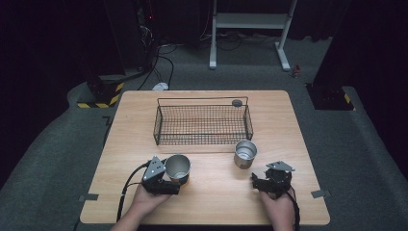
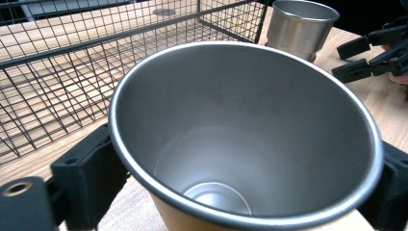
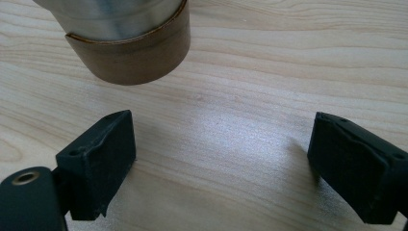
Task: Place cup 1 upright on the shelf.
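Observation:
A steel cup with a brown base band [image 1: 177, 167] stands at the table's front left, and my left gripper [image 1: 175, 182] is shut on it. In the left gripper view that cup [image 2: 240, 139] is upright and empty, with a black jaw against each side of it. A second steel cup [image 1: 245, 154] stands to the right, in front of the wire basket [image 1: 202, 139]. My right gripper [image 1: 260, 176] is open just in front of and to the right of it. In the right gripper view this cup's base [image 3: 130, 43] is at the upper left, apart from my right gripper [image 3: 221, 163].
The black wire basket [image 2: 96, 62] sits mid-table with a small dark round disc [image 1: 236, 102] at its back right corner. The second cup [image 2: 300, 26] and the right gripper [image 2: 375, 53] appear beyond the held cup. Bare wooden tabletop [image 1: 216, 197] lies between the hands.

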